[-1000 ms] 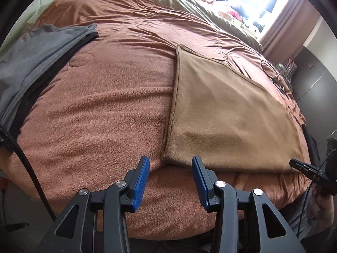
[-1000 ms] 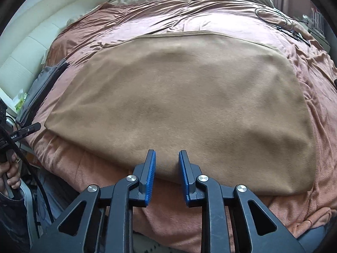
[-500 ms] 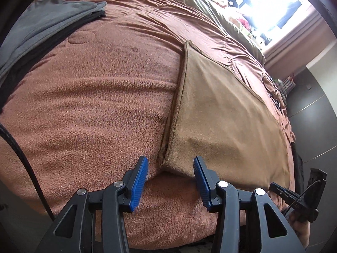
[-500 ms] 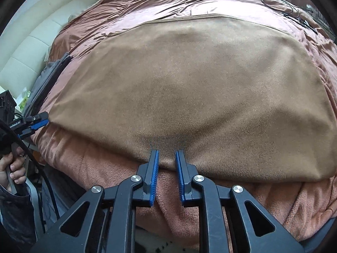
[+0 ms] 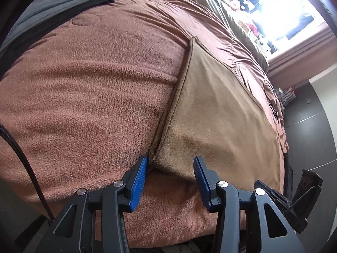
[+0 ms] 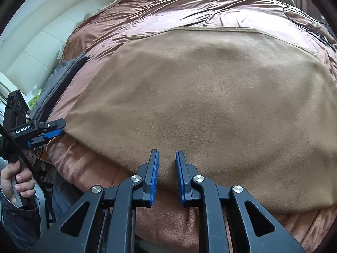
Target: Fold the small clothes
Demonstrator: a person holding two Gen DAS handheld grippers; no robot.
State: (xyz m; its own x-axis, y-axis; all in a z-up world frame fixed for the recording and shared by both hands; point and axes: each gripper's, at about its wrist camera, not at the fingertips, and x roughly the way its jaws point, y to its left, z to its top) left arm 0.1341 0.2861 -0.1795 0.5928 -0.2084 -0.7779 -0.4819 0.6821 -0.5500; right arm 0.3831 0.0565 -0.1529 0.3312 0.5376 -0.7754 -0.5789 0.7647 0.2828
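Tan cloth [image 6: 210, 109] lies flat on the bed [image 5: 84, 97]. Both grippers have closed in on its near edge since a second ago: left gripper [image 5: 170, 168] jaws apart, straddling the corner; right gripper [image 6: 166, 162] jaws narrowly apart over the hem, nothing pinched. Lift for the fold looks imminent.

Grey clothes pile [image 5: 52, 6] left; blanket [image 5: 94, 84] otherwise unobstructed.

Likely a home bedroom: bed [image 6: 147, 16], curtained window [image 5: 280, 16]

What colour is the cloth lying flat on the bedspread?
Tan, plain with no pattern: the cloth shows best in the right wrist view.
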